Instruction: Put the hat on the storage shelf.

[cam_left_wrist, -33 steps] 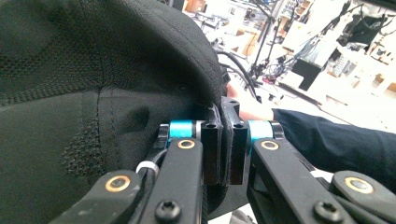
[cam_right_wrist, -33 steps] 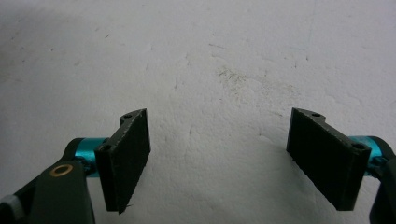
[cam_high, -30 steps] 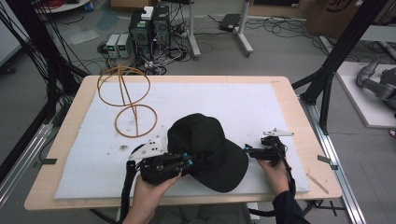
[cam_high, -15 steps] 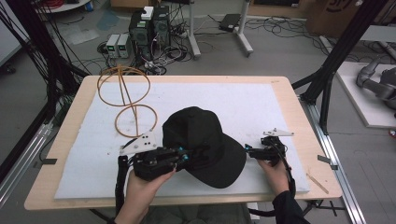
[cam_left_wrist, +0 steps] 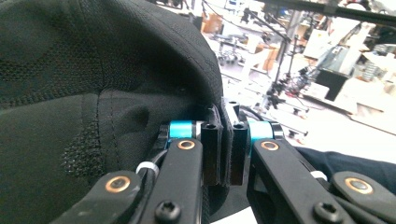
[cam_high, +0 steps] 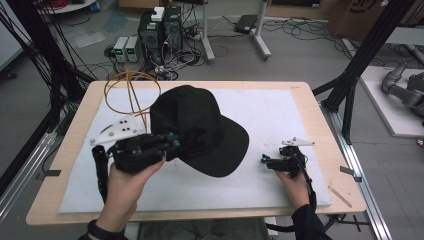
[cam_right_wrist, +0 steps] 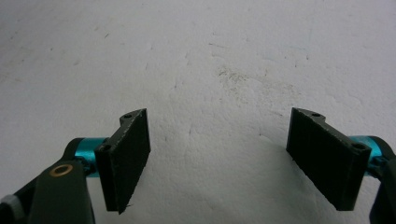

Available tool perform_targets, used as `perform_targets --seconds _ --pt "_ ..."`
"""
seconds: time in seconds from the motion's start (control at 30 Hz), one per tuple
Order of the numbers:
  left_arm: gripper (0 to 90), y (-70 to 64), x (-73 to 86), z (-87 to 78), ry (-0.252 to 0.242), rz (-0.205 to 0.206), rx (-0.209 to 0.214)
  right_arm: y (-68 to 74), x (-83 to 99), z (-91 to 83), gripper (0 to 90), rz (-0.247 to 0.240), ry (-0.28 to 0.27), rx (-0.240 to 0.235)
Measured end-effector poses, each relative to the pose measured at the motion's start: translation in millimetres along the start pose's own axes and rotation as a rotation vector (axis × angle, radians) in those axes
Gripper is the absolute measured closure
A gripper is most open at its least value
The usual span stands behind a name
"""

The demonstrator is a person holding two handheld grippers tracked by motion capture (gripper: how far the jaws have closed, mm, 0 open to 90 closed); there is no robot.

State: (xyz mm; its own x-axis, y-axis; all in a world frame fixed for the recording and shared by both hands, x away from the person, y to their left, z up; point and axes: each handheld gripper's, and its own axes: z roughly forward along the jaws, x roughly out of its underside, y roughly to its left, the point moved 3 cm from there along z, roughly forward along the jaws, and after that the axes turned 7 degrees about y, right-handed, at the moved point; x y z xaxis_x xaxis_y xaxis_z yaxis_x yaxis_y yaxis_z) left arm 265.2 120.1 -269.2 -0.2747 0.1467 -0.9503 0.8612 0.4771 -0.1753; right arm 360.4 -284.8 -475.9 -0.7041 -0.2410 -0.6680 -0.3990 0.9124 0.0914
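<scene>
The black cap [cam_high: 200,127] is hanging lifted above the left half of the white mat [cam_high: 280,107], its crown up against the wire stand [cam_high: 131,92] and its brim pointing toward the person's right. The left claw [cam_high: 172,142] is gripping it with both jaws pressed together on a thin fold of fabric at the cap's edge [cam_left_wrist: 224,140], and that is the weak spot: the bite is small and the whole cap is dangling from it, so the fabric is likely at risk of sliding out if the hand is jerked. The crown is also sitting very near the stand's loops, so a careless swing could be snagging the wire or tipping the stand. The right claw [cam_high: 272,161] is resting low over the worktop [cam_high: 310,95] with its jaws spread wide and holding nothing [cam_right_wrist: 219,144], well apart from the cap and giving no support.
</scene>
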Motion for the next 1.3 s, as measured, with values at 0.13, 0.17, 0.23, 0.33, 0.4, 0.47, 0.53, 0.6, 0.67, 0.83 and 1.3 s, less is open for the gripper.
perform_targets --seconds 0.13,0.17,0.23,0.33,0.4,0.47,0.53,0.6,0.67,0.83,1.3 --pt "87.6 8.4 -15.2 -12.7 -0.012 0.012 -0.030 -0.2 -0.1 0.2 21.2 -0.002 -0.002 0.001" --pt "87.6 10.4 -18.7 -15.4 -0.014 0.015 -0.041 -0.2 -0.1 0.3 21.2 -0.003 -0.002 0.001" --pt "87.6 15.0 -25.1 -20.4 -0.016 0.018 -0.059 -0.2 -0.1 0.2 21.2 -0.004 -0.001 0.002" --pt "87.6 22.5 -33.5 -27.2 -0.017 0.027 -0.093 -0.2 -0.1 0.2 21.2 -0.005 -0.001 0.003" --pt "87.6 27.4 -38.4 -30.7 -0.017 0.033 -0.117 -0.3 -0.1 0.3 21.2 -0.007 0.000 0.004" --pt "87.6 32.3 -42.6 -33.6 -0.022 0.032 -0.133 -0.3 -0.1 0.4 21.2 -0.009 -0.001 0.003" --pt "87.6 37.0 -46.2 -35.8 -0.022 0.035 -0.153 -0.2 -0.1 0.3 21.2 -0.006 0.000 0.003" --pt "87.6 41.1 -49.4 -37.9 -0.024 0.031 -0.170 -0.3 -0.2 0.5 21.2 -0.008 -0.001 0.003" --pt "87.6 45.4 -52.3 -39.7 -0.023 0.035 -0.186 -0.4 -0.2 0.5 21.2 -0.008 -0.001 0.003" --pt "87.6 56.8 -58.4 -44.1 -0.031 0.028 -0.229 -0.4 -0.2 0.5 21.2 -0.008 -0.001 0.002" --pt "87.6 86.4 -61.3 -48.2 -0.028 0.002 -0.317 -0.5 -0.2 0.6 21.2 -0.005 -0.001 0.001"
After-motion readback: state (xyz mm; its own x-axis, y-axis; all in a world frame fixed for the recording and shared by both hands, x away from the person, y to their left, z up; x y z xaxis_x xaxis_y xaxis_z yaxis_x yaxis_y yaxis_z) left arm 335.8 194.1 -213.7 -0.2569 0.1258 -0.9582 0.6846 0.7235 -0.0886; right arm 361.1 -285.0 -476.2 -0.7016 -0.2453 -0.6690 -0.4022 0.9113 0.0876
